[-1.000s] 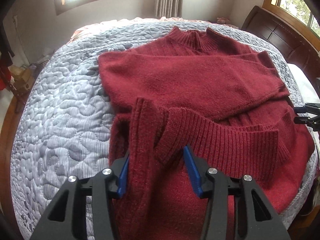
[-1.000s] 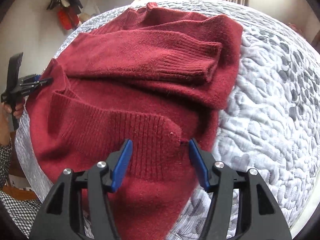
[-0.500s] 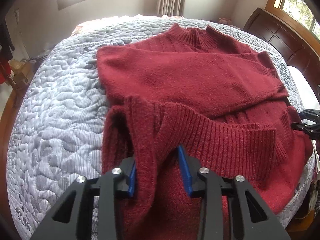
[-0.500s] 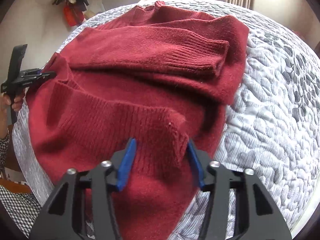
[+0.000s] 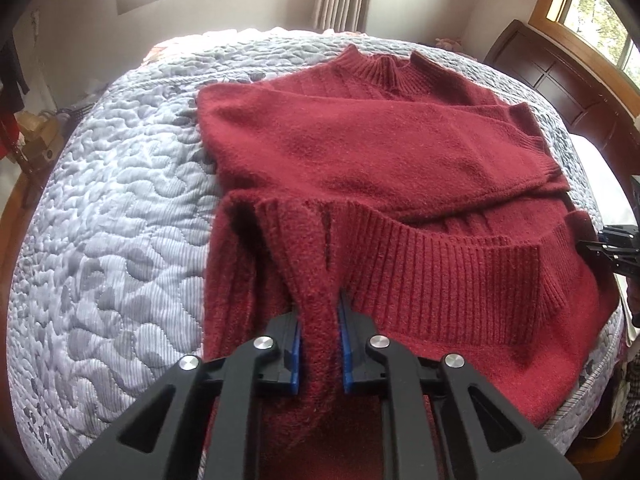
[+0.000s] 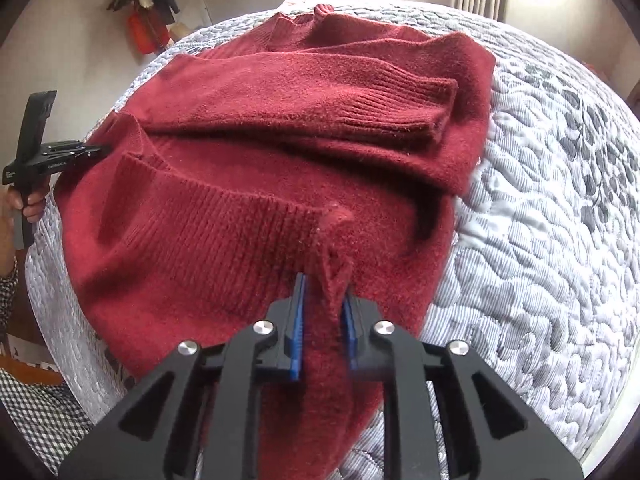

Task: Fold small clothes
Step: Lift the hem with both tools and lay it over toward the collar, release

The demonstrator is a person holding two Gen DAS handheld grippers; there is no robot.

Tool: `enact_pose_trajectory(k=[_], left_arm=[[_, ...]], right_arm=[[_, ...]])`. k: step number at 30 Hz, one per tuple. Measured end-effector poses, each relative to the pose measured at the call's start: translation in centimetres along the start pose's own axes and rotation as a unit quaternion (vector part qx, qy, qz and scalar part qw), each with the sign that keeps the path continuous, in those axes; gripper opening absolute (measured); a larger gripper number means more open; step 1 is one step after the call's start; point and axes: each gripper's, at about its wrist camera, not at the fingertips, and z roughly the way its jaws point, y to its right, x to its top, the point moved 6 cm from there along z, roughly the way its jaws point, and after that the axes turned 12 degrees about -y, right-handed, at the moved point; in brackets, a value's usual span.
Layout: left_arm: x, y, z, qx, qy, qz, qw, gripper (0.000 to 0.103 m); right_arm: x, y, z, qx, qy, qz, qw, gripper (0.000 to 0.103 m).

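Both grippers have closed since a second ago: the blue pads that stood wide apart over the ribbed hem are now pinched together on bunches of knit. Left gripper (image 5: 320,346) is clamped on the hem corner at its side of the sweater (image 5: 384,152); right gripper (image 6: 322,326) is clamped on the opposite hem corner, a small peak of wool standing up between its pads. Cameras also sit lower and closer to the cloth than before. Sweater lies spread on the quilted bedspread (image 5: 112,216), collar (image 5: 384,66) at the far end, one sleeve (image 6: 320,100) folded across the chest with its cuff toward the right side, hem (image 5: 452,268) already turned up toward the middle. Rest of the garment looks unshifted. Risks, judged from the grips: each pinch holds a thick gather, and it cannot be told whether both layers are caught; lifting may drop the under layer and leave a crooked fold. Loose knit is stretchy, so uneven pulls by the two hands could skew the hem line. Carrying the hem forward may also drag the folded sleeve out of place. Near edge of the sweater hangs close to the bed's rim and could slide off.
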Motion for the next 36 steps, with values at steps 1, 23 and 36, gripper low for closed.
enact_pose_trajectory(k=[1,23,36], left_arm=[[0.2,-0.1,0.2,-0.005,-0.003,-0.003,1.0,0.018],[2.2,-1.1,-9.9,-0.066,0.14,-0.047,0.9869,0.01],[15.8,-3.8,-8.1,-0.033,0.172,-0.08,0.9813,0.011]], right_arm=[[0.1,0.1,0.1,0.004,0.0,0.004,1.0,0.019],[3.4,1.7,-8.4,0.037,0.113,0.055,0.991,0.01],[16.8,8.6,-9.0,0.009,0.109,0.123,0.986,0.01]])
